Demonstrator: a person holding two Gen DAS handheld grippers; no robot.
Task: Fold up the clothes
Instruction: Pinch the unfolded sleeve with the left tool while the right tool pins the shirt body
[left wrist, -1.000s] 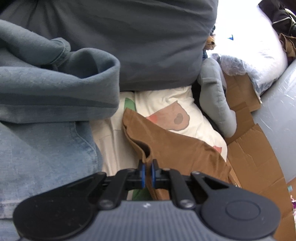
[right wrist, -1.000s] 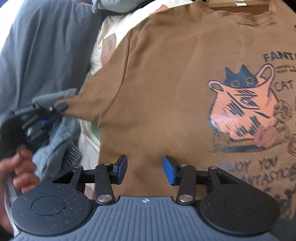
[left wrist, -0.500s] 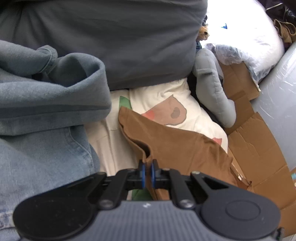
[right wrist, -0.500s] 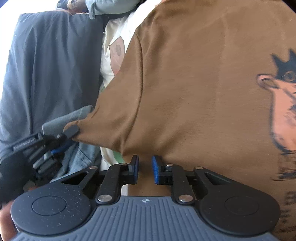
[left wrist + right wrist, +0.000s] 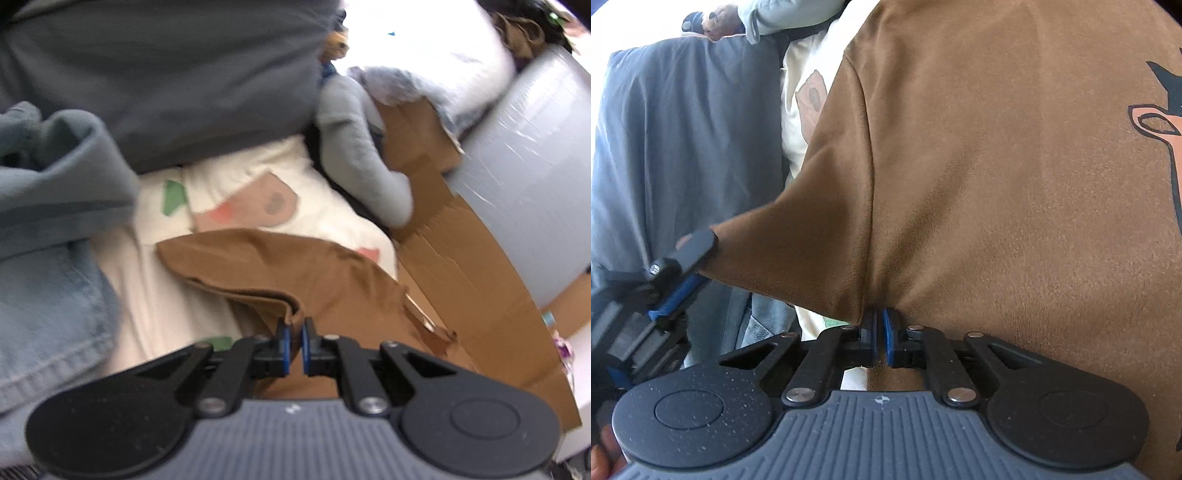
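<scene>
While my left gripper (image 5: 294, 341) stays pinched on the sleeve hem, my right gripper (image 5: 879, 334) closing onto a fold of the brown cotton T-shirt (image 5: 997, 166) spread on the cream patterned bedsheet (image 5: 236, 192), cat print (image 5: 1160, 122) at the frame edge, no lettering legible.

A strip of bare patterned sheet (image 5: 159, 295) lies open between the brown shirt (image 5: 303, 273) and the heap of jeans (image 5: 40, 314) and grey hoodie (image 5: 55, 177) on the left. A dark grey pillow (image 5: 177, 74) blocks the far side. On the right, flattened cardboard (image 5: 461, 266), a grey plush limb (image 5: 354, 147) and a plastic-wrapped bundle (image 5: 535, 166) crowd close.
</scene>
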